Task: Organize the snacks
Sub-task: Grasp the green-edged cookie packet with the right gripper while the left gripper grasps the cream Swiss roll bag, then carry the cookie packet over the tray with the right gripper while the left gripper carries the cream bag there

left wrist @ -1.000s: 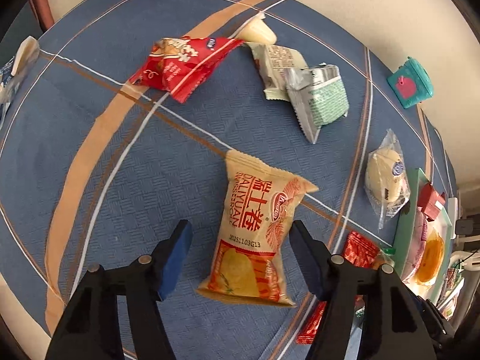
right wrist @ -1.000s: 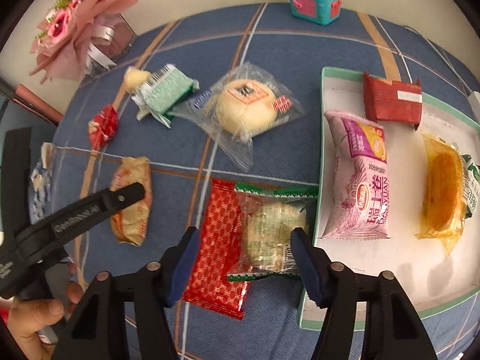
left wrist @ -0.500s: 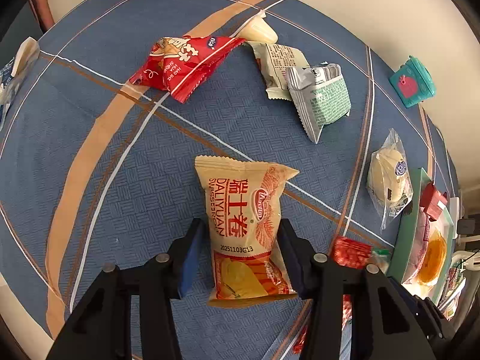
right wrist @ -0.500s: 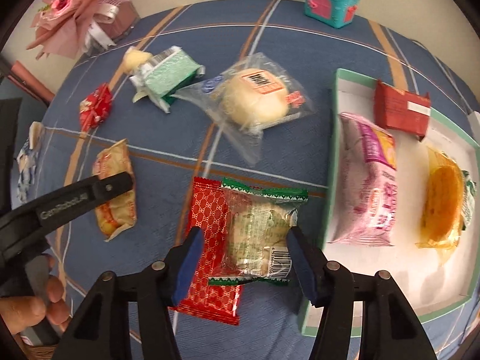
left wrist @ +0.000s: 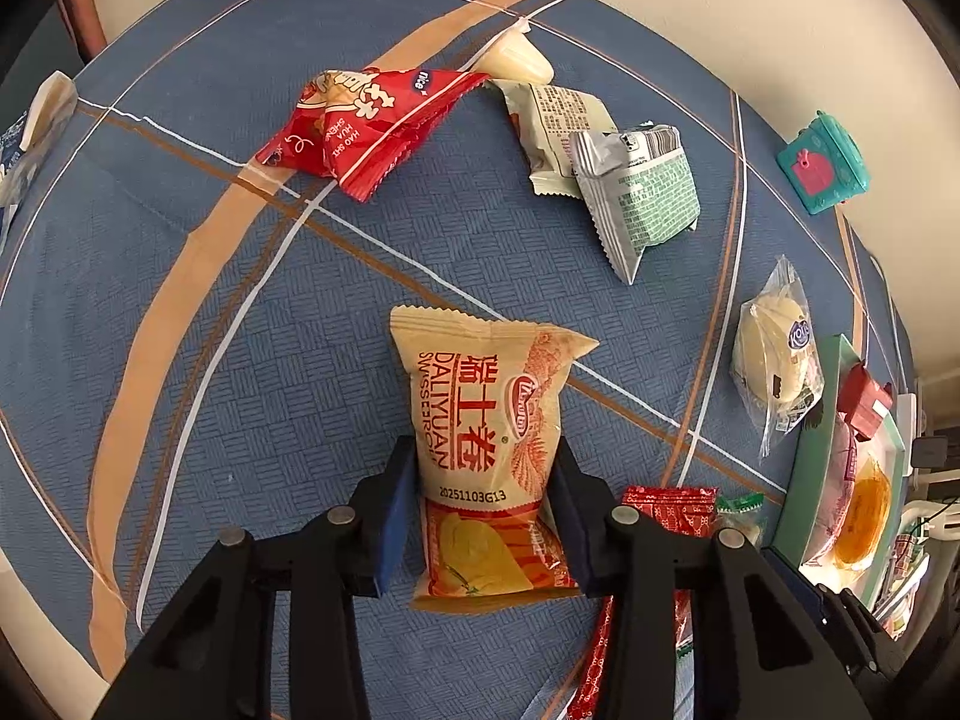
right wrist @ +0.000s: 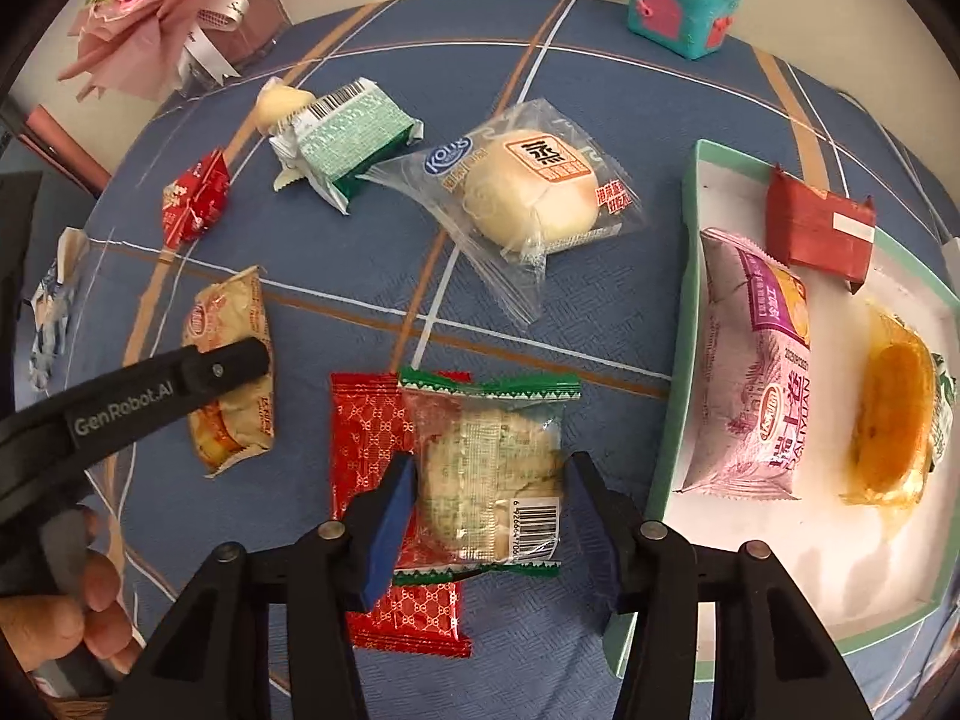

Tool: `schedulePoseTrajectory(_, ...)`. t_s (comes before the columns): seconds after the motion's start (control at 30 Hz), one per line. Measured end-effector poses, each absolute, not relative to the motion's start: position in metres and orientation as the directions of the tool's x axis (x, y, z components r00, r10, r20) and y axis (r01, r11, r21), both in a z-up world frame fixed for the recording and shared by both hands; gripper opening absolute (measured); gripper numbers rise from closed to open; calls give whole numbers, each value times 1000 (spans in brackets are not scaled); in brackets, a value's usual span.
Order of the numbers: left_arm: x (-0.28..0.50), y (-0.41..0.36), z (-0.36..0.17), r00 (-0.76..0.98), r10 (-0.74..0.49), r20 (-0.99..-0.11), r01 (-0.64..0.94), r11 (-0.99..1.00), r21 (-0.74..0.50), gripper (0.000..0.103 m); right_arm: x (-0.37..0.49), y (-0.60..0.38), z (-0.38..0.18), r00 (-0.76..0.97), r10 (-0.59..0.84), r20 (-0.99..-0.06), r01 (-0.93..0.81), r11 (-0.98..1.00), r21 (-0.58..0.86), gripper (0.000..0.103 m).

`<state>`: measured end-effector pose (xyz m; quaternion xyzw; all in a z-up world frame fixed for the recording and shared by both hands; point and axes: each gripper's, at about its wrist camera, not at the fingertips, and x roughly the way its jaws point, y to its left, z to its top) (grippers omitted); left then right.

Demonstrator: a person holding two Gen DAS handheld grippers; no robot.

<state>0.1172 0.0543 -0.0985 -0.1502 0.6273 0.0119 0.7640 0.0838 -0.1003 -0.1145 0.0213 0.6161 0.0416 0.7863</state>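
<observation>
Both of our grippers are down over the blue plaid tablecloth, each pointing steeply at a snack. Our left gripper is closing, its blue pads pressed against the two sides of the tan roll packet, which lies flat on the cloth with its crimped top pointing away from us. Our right gripper is closing too, and the clear green-edged packet sits between its fingers, the pads right at its sides (whether they truly press yet, we cannot tell). That packet lies on top of a red wrapper, just beside the green-rimmed tray.

In the tray we have a pink roll packet, a dark red packet and an orange pastry. Loose on the cloth: a wrapped white bun, a green-and-silver packet and a small red packet. A teal toy box stands at the far edge.
</observation>
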Motion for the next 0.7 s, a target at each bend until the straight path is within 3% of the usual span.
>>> schedulePoseTrajectory(0.23, 117, 53, -99, 212, -166, -963, -204, 956, -210, 44, 87, -113, -130, 217, 111, -970, -18, 994, 110, 56)
schedulePoseTrajectory(0.43, 116, 53, -96, 220, -168, -961, -204, 955, -214, 37, 87, -117, -134, 227, 106, -968, -18, 994, 104, 52)
schedulePoseTrajectory(0.7, 113, 54, -78, 266, -169, -949, -196, 954, -225, 37, 80, -114, -103, 281, 105, -954, -25, 994, 102, 52)
